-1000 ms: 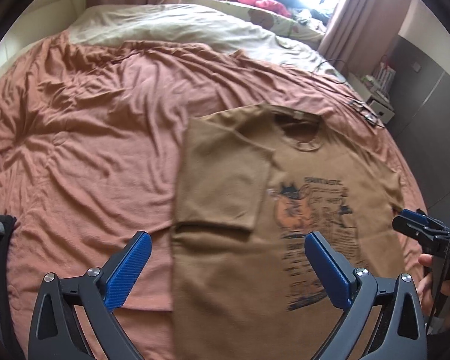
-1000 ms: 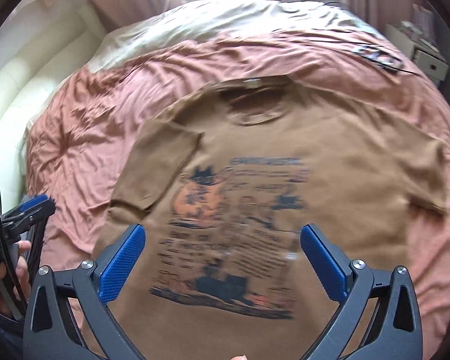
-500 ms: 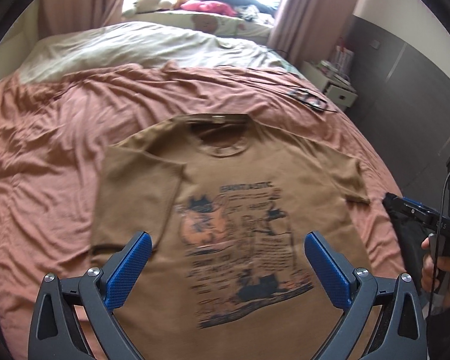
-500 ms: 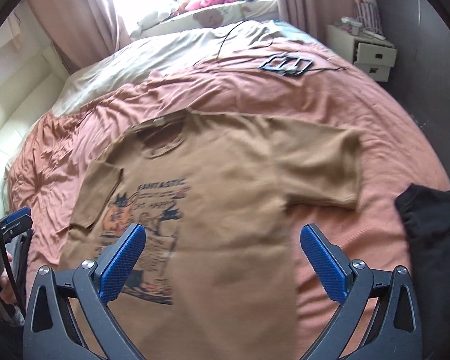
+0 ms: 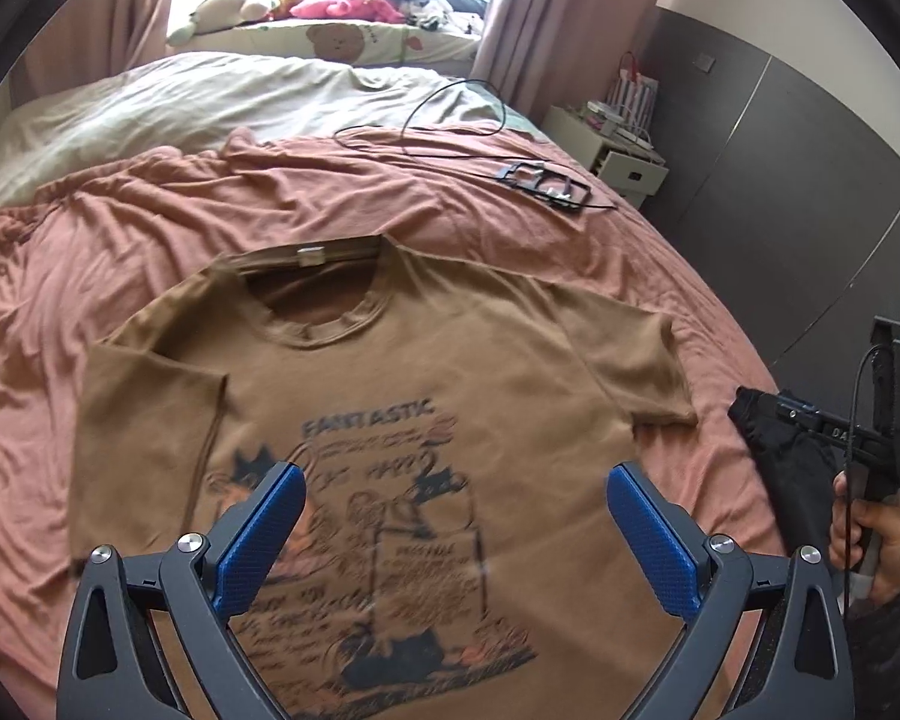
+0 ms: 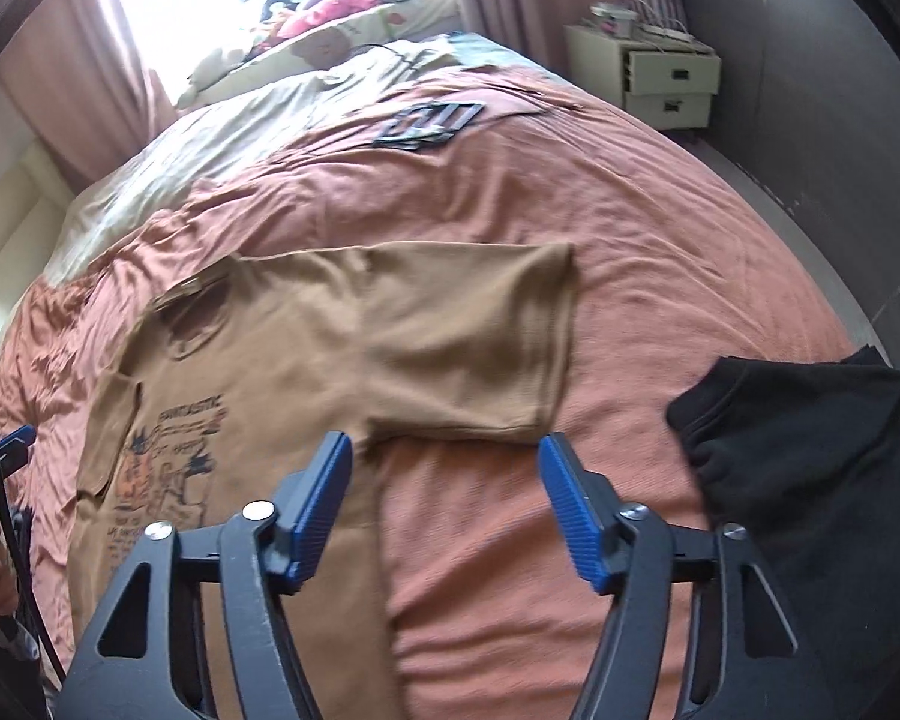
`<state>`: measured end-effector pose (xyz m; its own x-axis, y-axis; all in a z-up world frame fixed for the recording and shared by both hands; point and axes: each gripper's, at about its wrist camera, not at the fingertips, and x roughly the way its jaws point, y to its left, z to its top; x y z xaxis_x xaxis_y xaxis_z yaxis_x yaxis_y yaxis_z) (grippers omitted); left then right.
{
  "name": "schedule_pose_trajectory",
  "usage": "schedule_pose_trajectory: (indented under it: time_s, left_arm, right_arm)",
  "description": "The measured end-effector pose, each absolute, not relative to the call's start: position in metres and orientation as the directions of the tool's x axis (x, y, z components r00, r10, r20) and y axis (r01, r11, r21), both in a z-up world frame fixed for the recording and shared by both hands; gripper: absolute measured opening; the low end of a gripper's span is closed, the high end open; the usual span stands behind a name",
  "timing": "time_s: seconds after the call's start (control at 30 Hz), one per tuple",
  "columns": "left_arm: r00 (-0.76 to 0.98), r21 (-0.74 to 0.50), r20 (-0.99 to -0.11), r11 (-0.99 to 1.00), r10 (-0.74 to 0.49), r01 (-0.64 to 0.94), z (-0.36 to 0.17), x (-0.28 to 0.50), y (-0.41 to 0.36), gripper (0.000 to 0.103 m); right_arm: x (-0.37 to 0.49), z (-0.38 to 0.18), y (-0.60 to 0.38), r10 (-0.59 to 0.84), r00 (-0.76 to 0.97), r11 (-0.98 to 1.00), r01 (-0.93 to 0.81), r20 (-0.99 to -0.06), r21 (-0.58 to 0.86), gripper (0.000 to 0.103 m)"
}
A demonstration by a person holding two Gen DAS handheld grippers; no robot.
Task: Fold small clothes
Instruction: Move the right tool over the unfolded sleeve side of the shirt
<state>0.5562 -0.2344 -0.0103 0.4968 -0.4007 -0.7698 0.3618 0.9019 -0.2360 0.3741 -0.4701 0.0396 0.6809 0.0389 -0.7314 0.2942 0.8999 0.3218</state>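
The left gripper (image 5: 453, 519) has its blue jaws wide open and holds nothing. The right gripper (image 6: 447, 498) is wide open too, empty, above the sleeve at 12 o'clock. The brown cotton T-shirt (image 5: 450, 360) lies flat on the pink-sheeted bed (image 5: 120, 222). Its print says "FANTASTIC".

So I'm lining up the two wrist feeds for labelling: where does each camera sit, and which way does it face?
Left wrist: rides the open left gripper above the brown T-shirt, facing up the bed toward the window; the person's right hand shows at the right edge.
Right wrist: rides the open right gripper over the shirt's right sleeve, facing the same way; a black garment lies at right.
Shared: the shirt, the pink bedspread, the black frame and the nightstand.
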Motion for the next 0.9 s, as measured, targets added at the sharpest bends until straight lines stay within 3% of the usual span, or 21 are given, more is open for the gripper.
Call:
schedule_pose_trajectory:
  time_s: [0.07, 0.23, 0.53, 0.67, 0.73, 0.9]
  left_arm:
    - [0.491, -0.233, -0.772, 0.899, -0.403, 0.37, -0.016, 0.565, -0.247, 0.099]
    - [0.455, -0.227, -0.793, 0.889, -0.406, 0.398, -0.037, 0.587, -0.279, 0.09]
    - [0.411, -0.245, -0.808, 0.875, -0.422, 0.418, -0.079, 0.618, -0.315, 0.083]
    - [0.408, -0.225, -0.82, 0.882, -0.401, 0.415, -0.096, 0.634, -0.328, 0.078]
    - [0.402, -0.227, -0.825, 0.885, -0.397, 0.408, -0.105, 0.642, -0.332, 0.071]
    - [0.393, -0.205, -0.839, 0.887, -0.377, 0.414, -0.123, 0.654, -0.347, 0.068]
  right_arm:
    - [0.379, 0.032, -0.484, 0.038, 0.679, 0.887, 0.315, -0.733, 0.338, 0.053]
    - [0.401, 0.011, -0.509, 0.039, 0.669, 0.866, 0.348, -0.742, 0.359, 0.052]
    - [0.466, -0.019, -0.522, 0.033, 0.632, 0.875, 0.356, -0.775, 0.327, 0.053]
    - [0.492, -0.029, -0.524, 0.001, 0.616, 0.883, 0.37, -0.788, 0.29, 0.067]
    - [0.505, -0.035, -0.523, -0.01, 0.604, 0.887, 0.373, -0.797, 0.272, 0.067]
    - [0.531, -0.057, -0.521, -0.041, 0.556, 0.903, 0.376, -0.83, 0.208, 0.067]
